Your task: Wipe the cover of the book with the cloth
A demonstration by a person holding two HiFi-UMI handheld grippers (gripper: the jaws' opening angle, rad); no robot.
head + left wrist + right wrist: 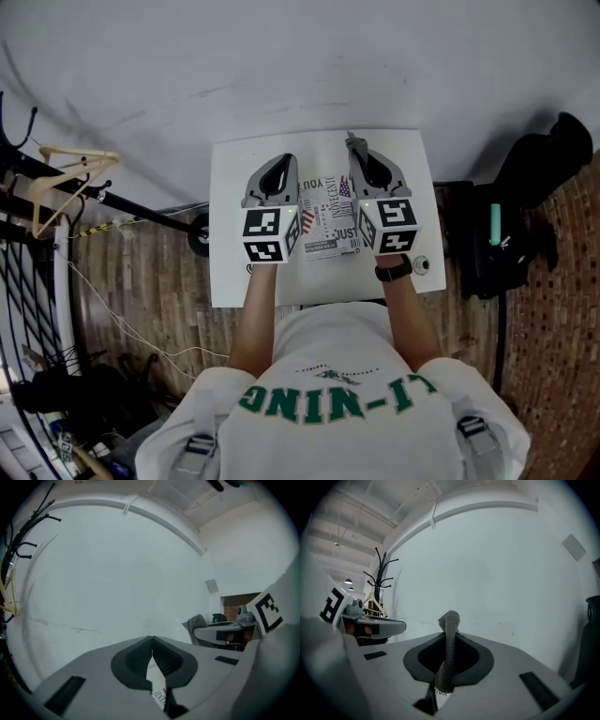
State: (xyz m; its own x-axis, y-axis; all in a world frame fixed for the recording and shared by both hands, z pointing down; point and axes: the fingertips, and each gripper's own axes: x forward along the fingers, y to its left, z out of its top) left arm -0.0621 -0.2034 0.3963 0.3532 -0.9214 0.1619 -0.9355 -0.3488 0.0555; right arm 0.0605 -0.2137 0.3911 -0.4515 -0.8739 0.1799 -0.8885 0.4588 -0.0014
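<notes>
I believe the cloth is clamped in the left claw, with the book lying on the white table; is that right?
Not quite: the cloth is clamped in the right claw, as the right gripper view shows. The left claw is shut on nothing. The rest holds: the book lies on the white table.

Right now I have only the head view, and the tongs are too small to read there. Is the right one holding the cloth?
Observer: Yes. The right gripper view shows the right tongs shut on a grey cloth, with a strip of it poking up past the tips.
Operator: And the left one?
Observer: The left gripper view shows the left tongs shut at the tips with nothing between them.
</notes>
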